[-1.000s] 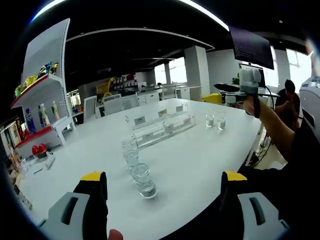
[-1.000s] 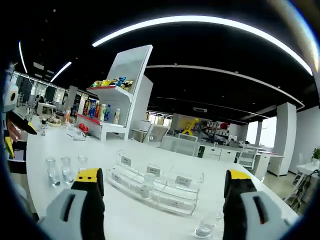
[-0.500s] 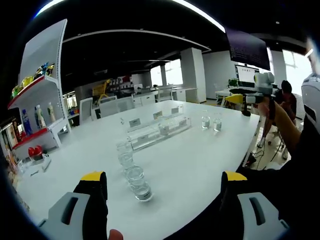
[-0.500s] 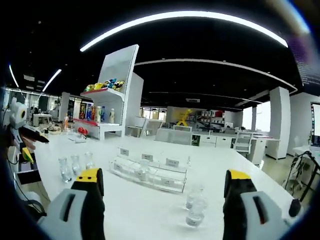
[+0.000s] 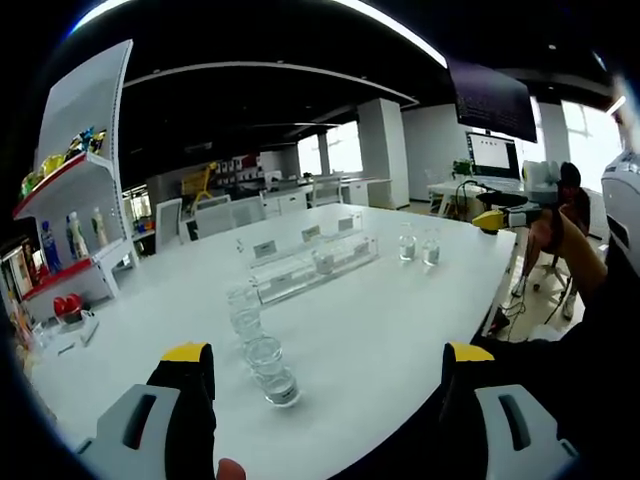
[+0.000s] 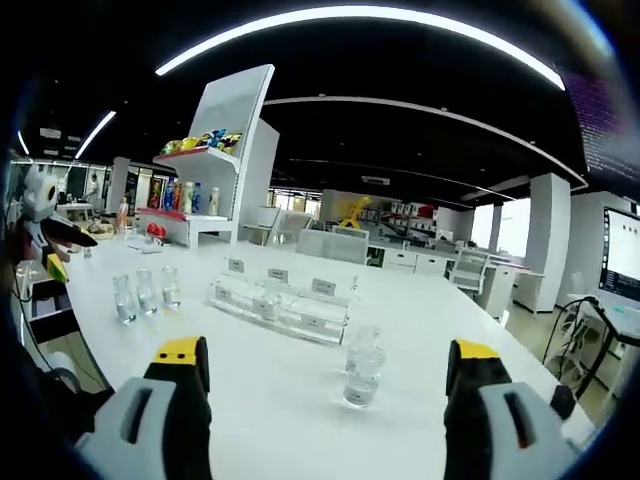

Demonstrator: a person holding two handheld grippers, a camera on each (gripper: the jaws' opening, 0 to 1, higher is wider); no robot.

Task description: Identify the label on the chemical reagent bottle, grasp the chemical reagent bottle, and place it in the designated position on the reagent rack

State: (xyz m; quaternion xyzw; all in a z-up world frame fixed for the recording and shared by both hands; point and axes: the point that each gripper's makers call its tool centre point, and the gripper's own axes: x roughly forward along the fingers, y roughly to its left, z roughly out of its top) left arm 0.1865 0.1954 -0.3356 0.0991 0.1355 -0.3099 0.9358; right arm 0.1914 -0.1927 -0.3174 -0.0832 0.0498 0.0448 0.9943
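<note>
- On the white table (image 5: 400, 330) I use the clear rack (image 5: 310, 262) as my landmark; it lies across the middle of the tabletop with small label cards standing along it.
- In my left gripper view, 3 small glass bottles (image 5: 262, 345) stand in a row on the near side of the rack, the nearest one closest to my jaws.
- 2 more bottles (image 5: 418, 245) stand together off the rack's right end.
- My left gripper (image 5: 325, 385) hangs above the table edge, short of the rack, jaws spread wide and holding nothing.
- My right gripper (image 6: 325, 385) is likewise wide and empty, in the air on the rack's other side.
- In my right gripper view, the 2 bottles sit in front of the rack, the 3 beyond its left end.
- A white shelf unit (image 6: 215, 180) with coloured goods stands well behind the rack.
- The other gripper (image 5: 510, 215) shows far right of the rack, held in a hand.
</note>
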